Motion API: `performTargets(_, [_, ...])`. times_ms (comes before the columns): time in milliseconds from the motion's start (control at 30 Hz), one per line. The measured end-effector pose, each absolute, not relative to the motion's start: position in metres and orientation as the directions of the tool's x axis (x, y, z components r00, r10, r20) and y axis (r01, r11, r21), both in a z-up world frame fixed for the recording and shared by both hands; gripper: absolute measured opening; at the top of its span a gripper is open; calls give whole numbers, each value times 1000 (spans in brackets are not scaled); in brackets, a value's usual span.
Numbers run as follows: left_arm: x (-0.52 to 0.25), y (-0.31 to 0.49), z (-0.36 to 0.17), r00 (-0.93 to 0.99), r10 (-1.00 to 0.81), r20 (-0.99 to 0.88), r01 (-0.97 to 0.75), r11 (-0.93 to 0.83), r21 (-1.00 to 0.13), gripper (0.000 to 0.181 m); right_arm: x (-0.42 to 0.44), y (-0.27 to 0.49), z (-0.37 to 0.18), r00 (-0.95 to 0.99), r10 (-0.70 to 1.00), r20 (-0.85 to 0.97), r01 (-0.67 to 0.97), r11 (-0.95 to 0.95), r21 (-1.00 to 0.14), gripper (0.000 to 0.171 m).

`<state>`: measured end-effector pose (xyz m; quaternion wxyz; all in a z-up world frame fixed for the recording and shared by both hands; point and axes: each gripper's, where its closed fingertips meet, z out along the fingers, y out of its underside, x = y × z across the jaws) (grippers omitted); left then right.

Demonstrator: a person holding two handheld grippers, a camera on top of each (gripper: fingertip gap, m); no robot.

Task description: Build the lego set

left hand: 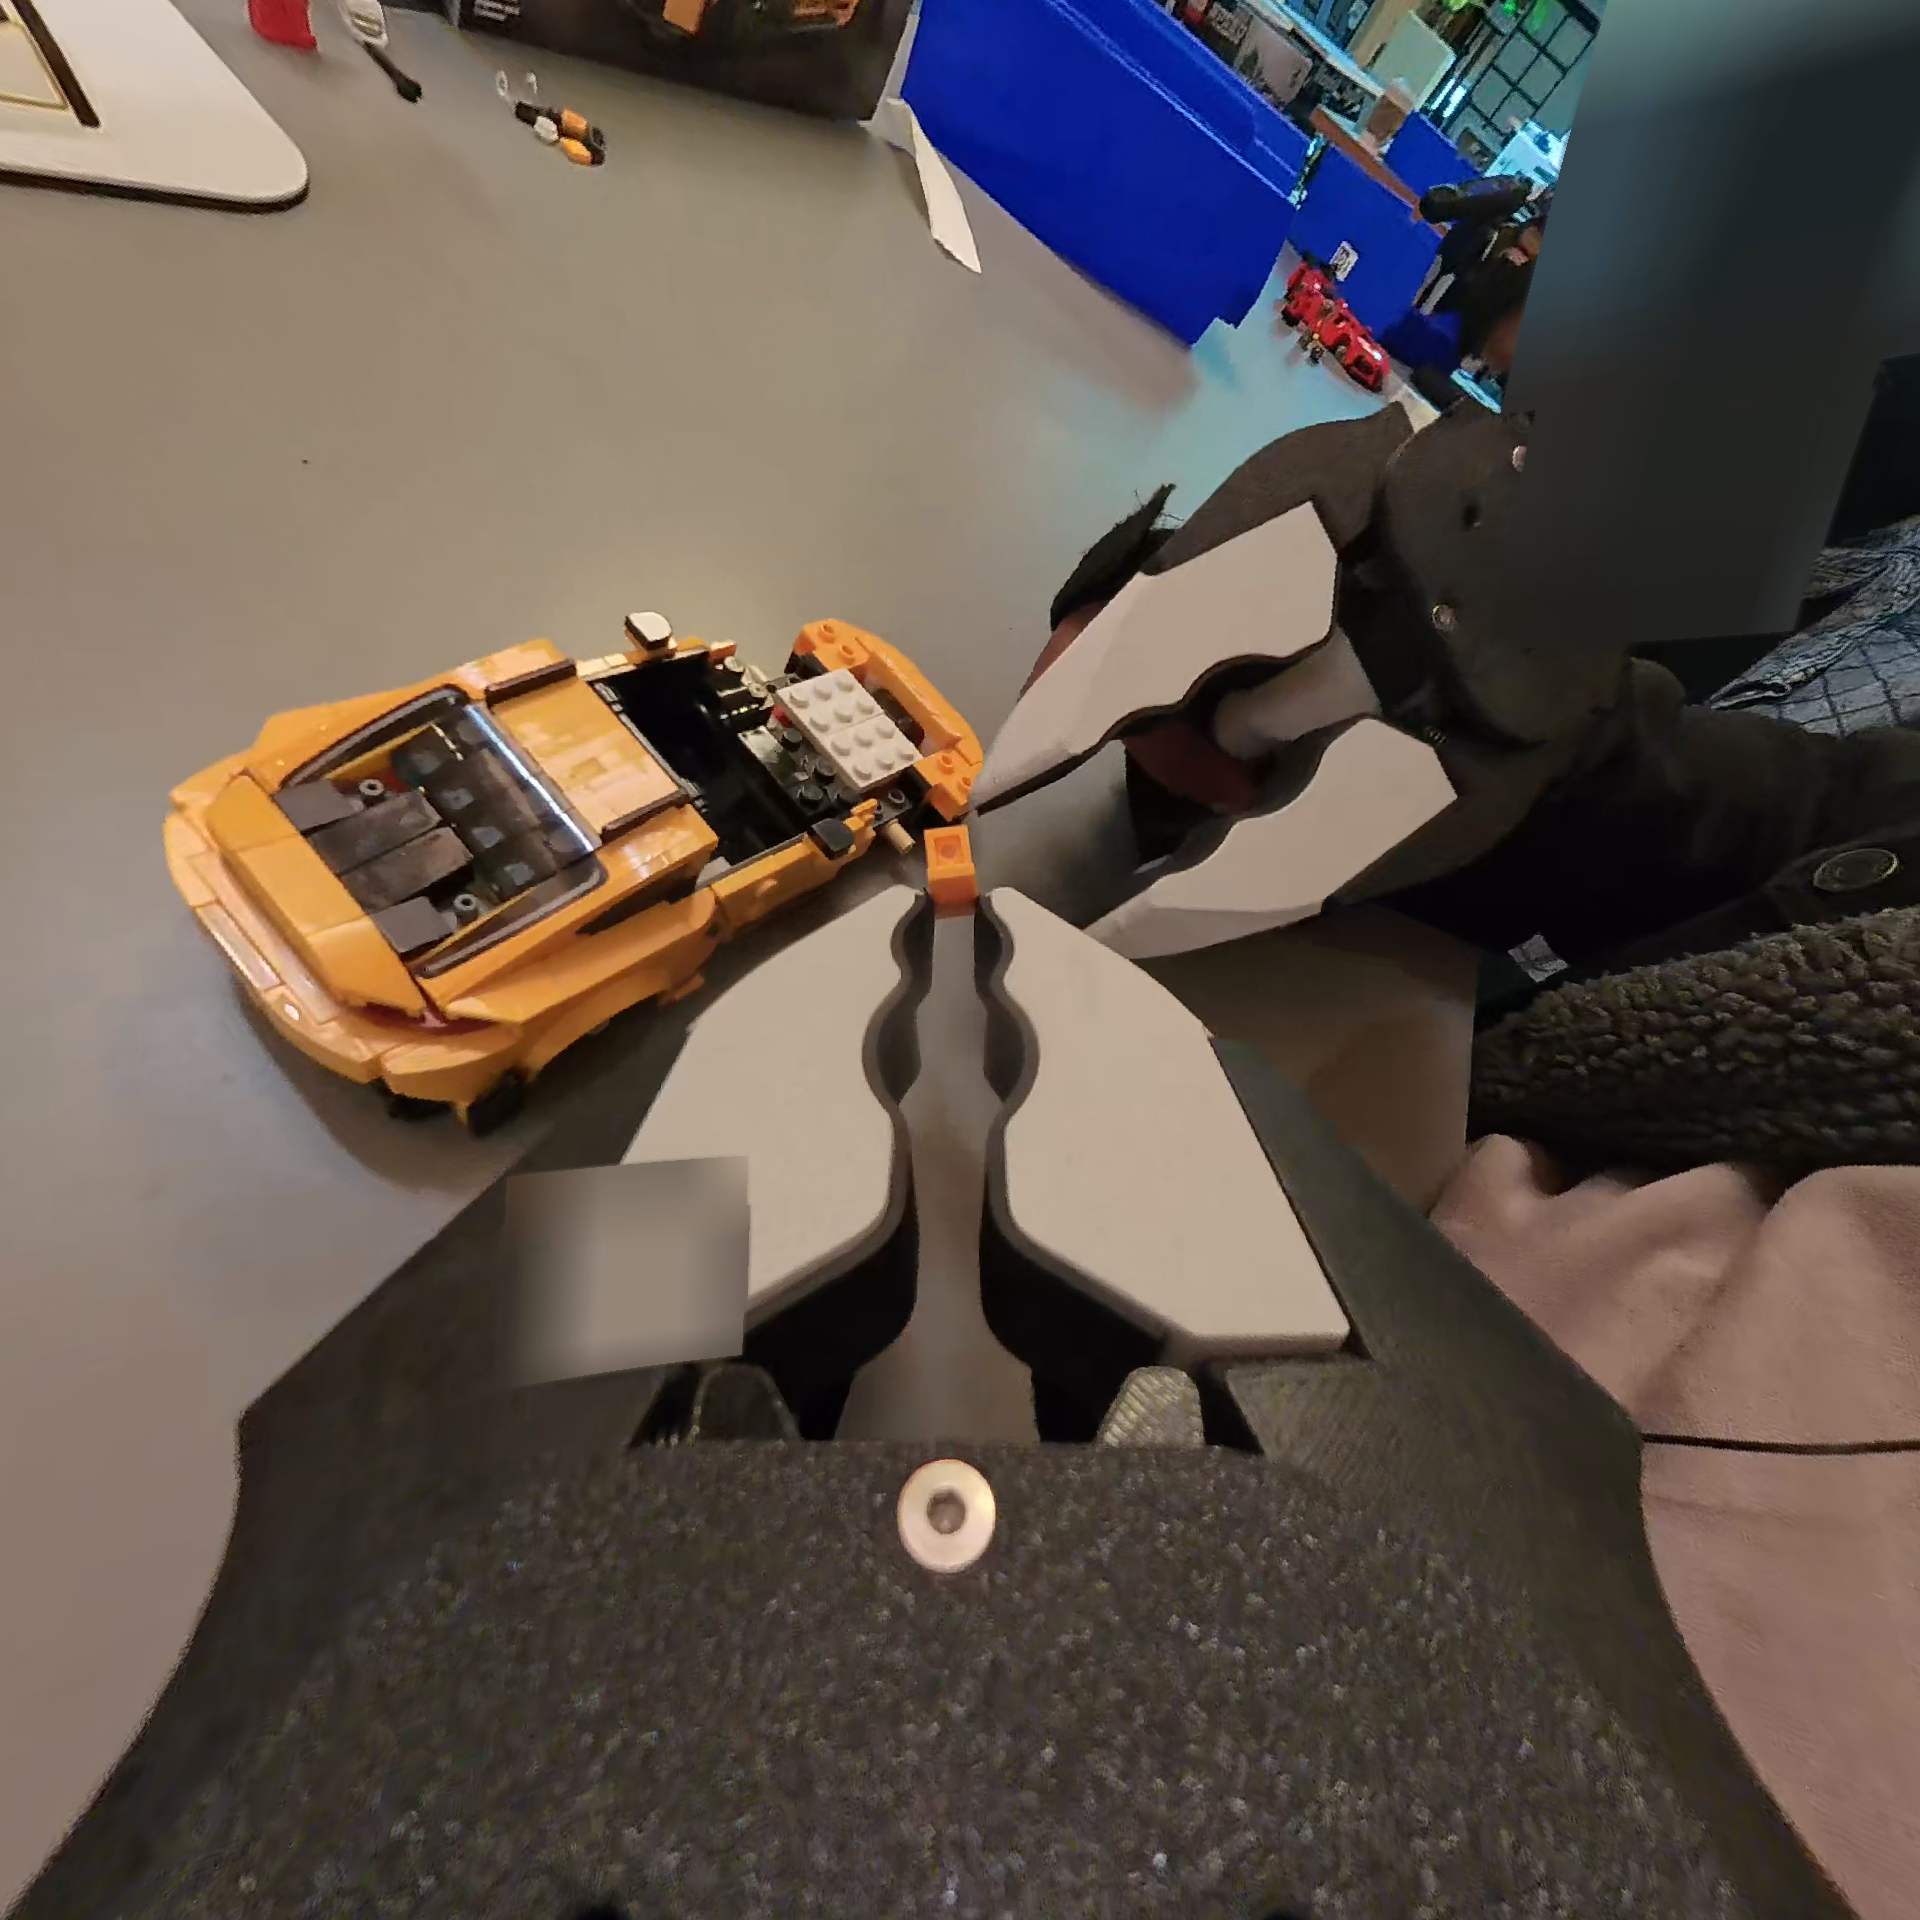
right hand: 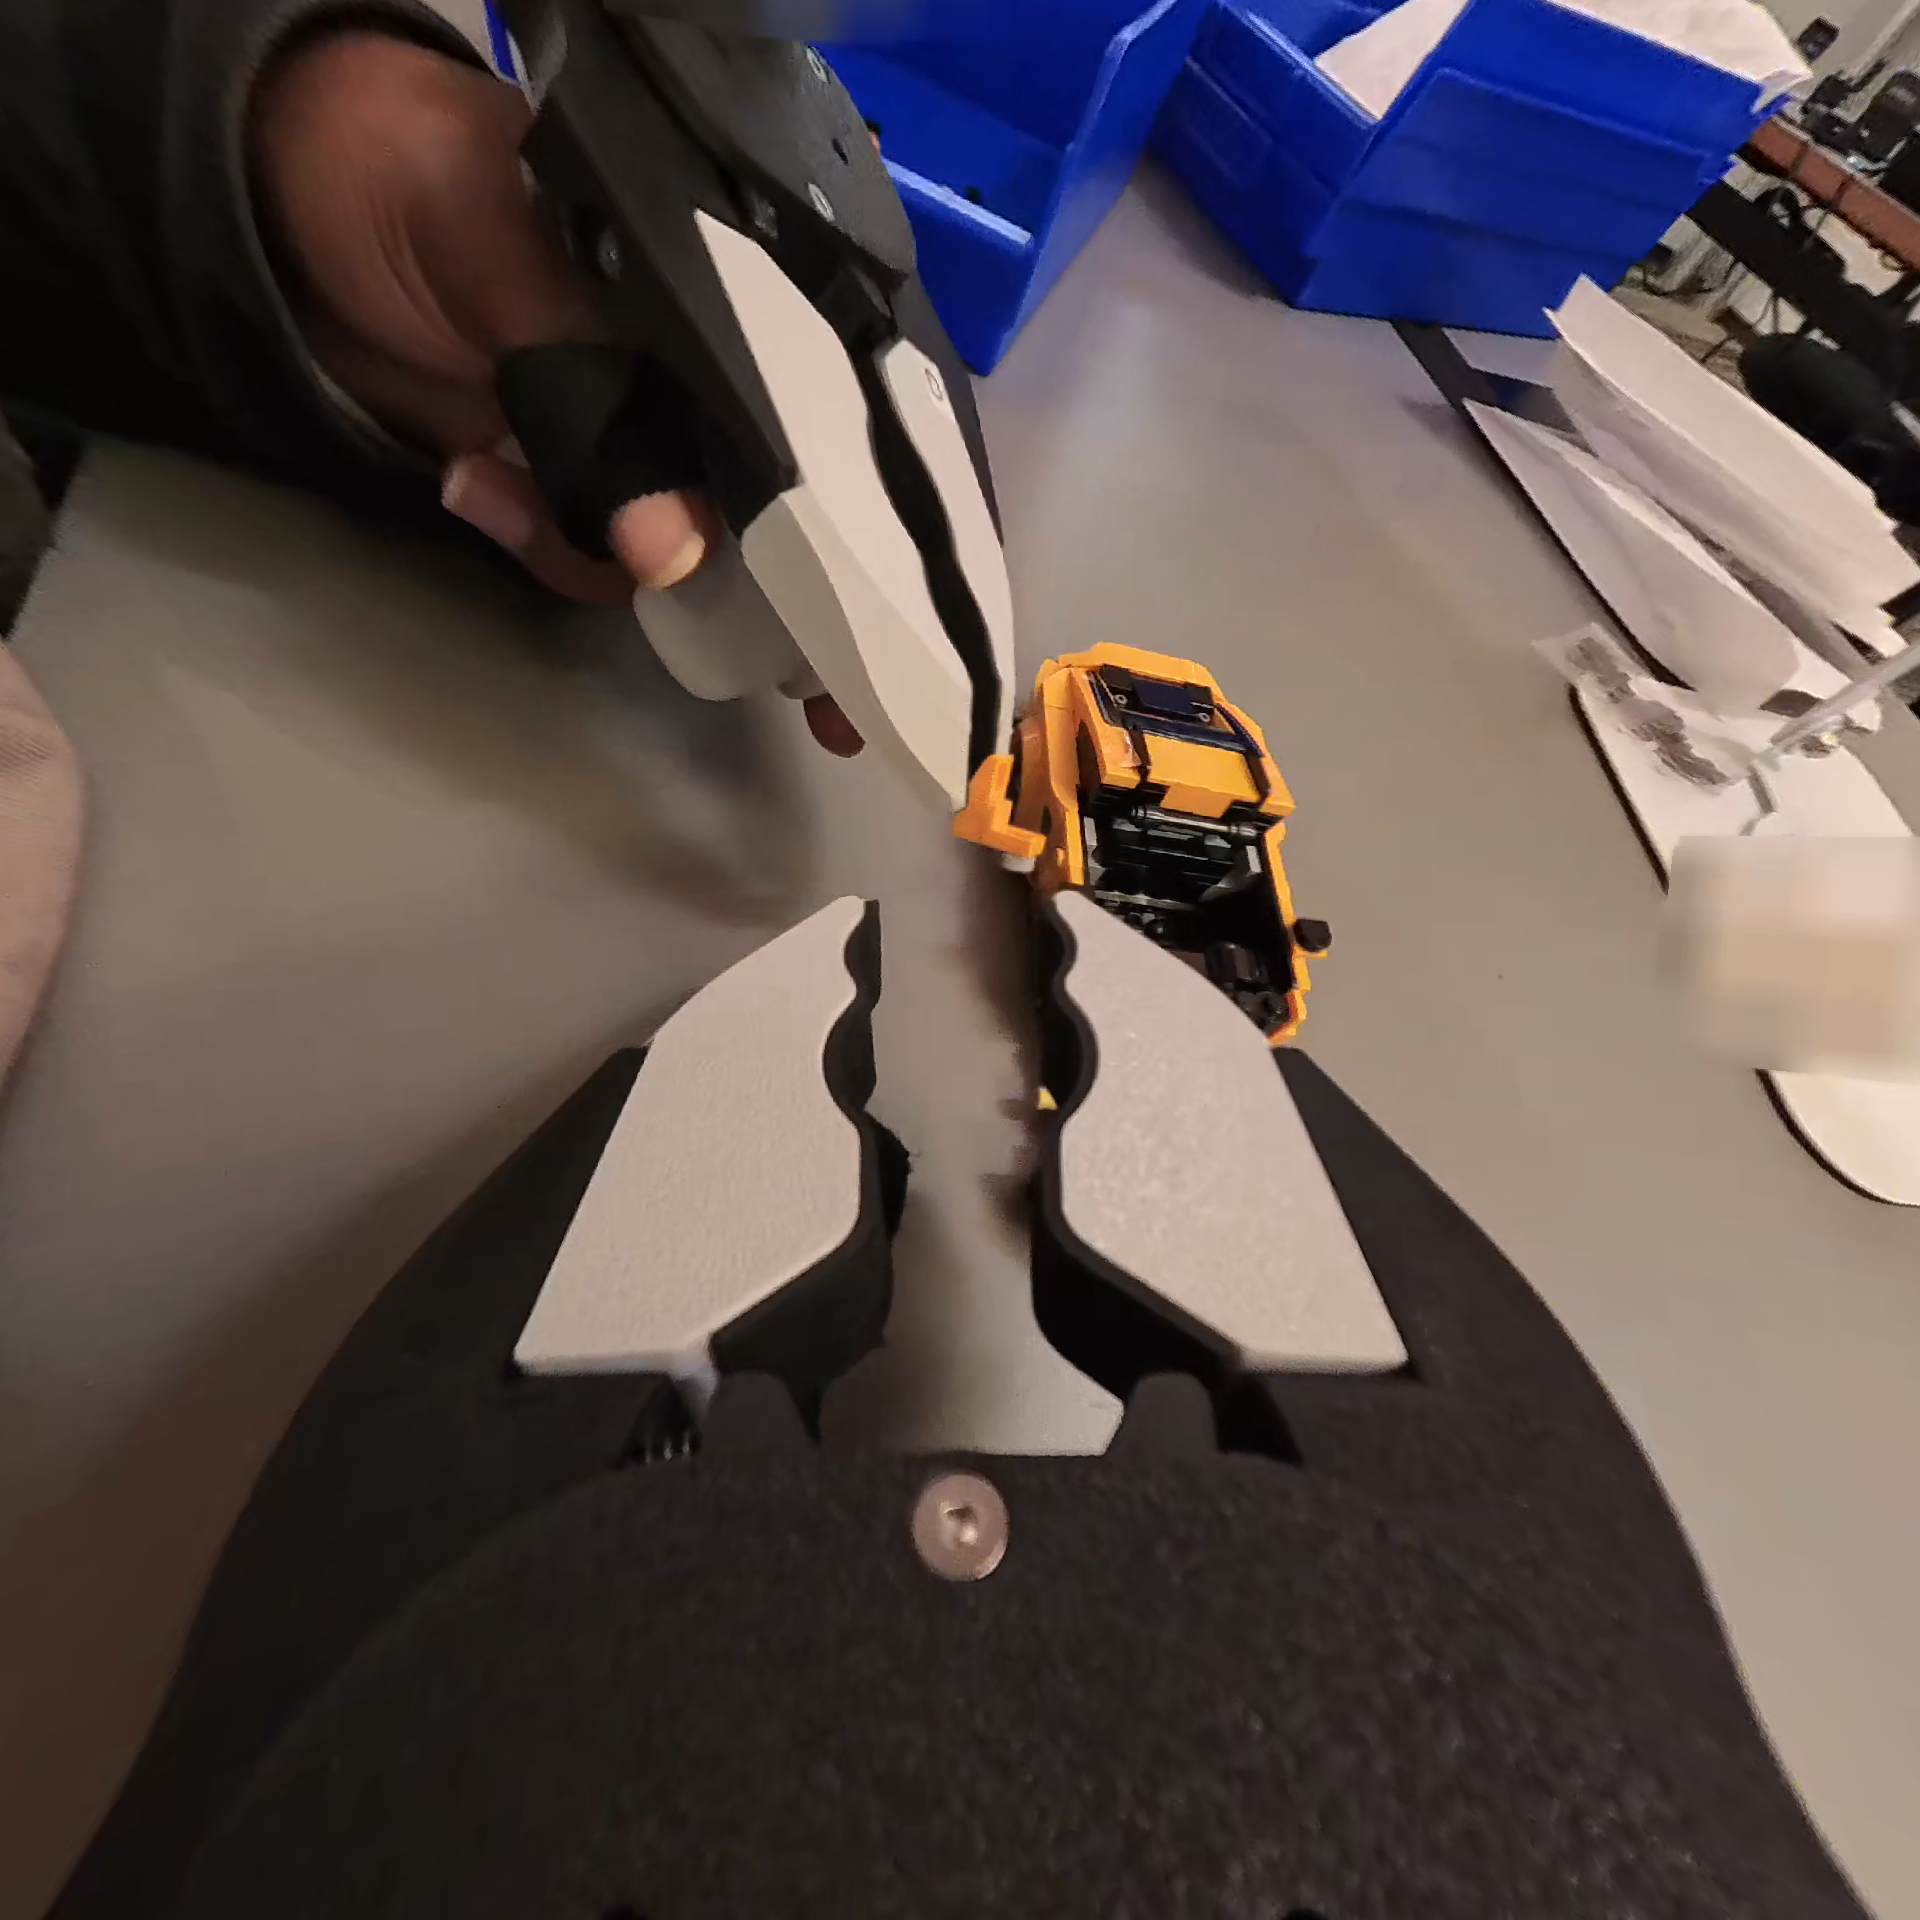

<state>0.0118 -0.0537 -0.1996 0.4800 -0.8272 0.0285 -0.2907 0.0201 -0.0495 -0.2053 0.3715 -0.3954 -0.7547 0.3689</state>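
An orange lego car (left hand: 447, 862) lies on the grey table (left hand: 520, 436), its open front end with light grey plates (left hand: 847, 727) towards the grippers. My left gripper (left hand: 951, 909) is shut on a small orange brick (left hand: 951, 860), held just beside the car's front corner. My right gripper (left hand: 1039, 862) is open and empty, with one fingertip near the car's nose. In the right wrist view the right gripper (right hand: 961, 914) is open beside the car (right hand: 1164, 821). The left gripper (right hand: 977, 790) comes in from the upper left with the orange brick (right hand: 992, 810) at its tips.
Blue bins (left hand: 1091, 156) and a dark box stand at the back. A white board (left hand: 156, 125) and small loose parts (left hand: 561, 125) lie at the far left. A red lego car (left hand: 1335, 327) sits beyond the bins. White papers (right hand: 1683, 499) lie to the right. Less than 4 cm separates the two grippers' tips.
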Motion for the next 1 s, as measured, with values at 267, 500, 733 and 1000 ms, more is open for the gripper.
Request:
performTargets(267, [7, -52, -205, 827, -270, 493, 279, -563, -778, 7, 14, -38, -204, -331, 894, 303, 347, 414, -841, 30])
performTargets(500, [12, -51, -205, 782, -259, 567, 341, -583, -737, 7, 9, -46, -210, -335, 871, 360, 355, 470, -808, 27])
performTargets(733, [15, -50, -203, 740, -256, 623, 394, -586, -708, 7, 7, -47, -205, -314, 881, 353, 341, 452, -824, 16])
performTargets(1000, [-3, -48, -196, 810, -252, 530, 340, -534, -774, 12, 17, -25, -210, -426, 866, 262, 423, 446, -789, 15])
